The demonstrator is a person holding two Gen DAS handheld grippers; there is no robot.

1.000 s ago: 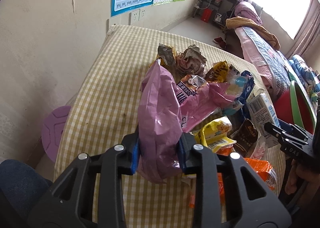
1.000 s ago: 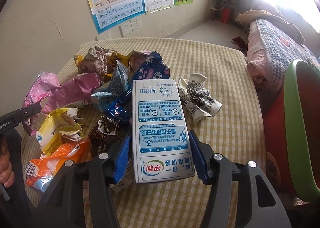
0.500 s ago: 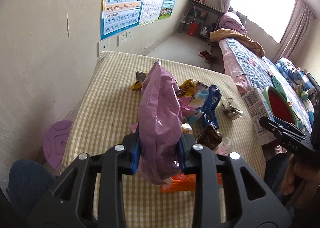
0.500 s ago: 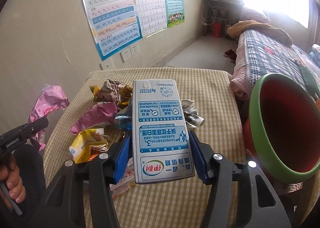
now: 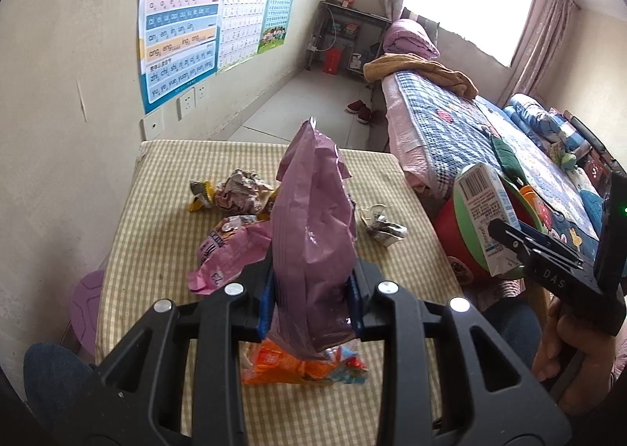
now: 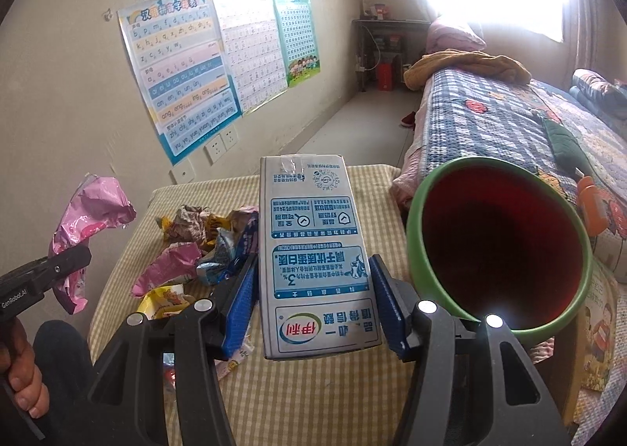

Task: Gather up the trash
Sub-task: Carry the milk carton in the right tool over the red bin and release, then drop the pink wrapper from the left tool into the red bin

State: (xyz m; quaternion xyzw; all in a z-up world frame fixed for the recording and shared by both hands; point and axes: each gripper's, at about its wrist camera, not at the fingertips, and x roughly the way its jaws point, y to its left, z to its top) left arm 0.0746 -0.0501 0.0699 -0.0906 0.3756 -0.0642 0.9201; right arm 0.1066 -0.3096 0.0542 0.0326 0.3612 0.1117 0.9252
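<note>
My left gripper (image 5: 311, 295) is shut on a pink plastic wrapper (image 5: 313, 234) and holds it high above the checked table (image 5: 156, 234). It also shows in the right wrist view (image 6: 90, 222). My right gripper (image 6: 313, 301) is shut on a white and blue milk carton (image 6: 315, 258), raised beside the red bin with a green rim (image 6: 497, 246). The carton also shows in the left wrist view (image 5: 486, 218). A pile of crumpled wrappers (image 6: 207, 246) lies on the table.
An orange wrapper (image 5: 298, 365) lies near the table's front edge. A crumpled paper (image 5: 382, 224) lies at the table's right side. A bed (image 5: 490, 140) stands right of the table. A purple stool (image 5: 88, 309) stands at the left.
Both grippers have risen well above the table with their loads. The right gripper with the carton has come up beside the bin's opening.
</note>
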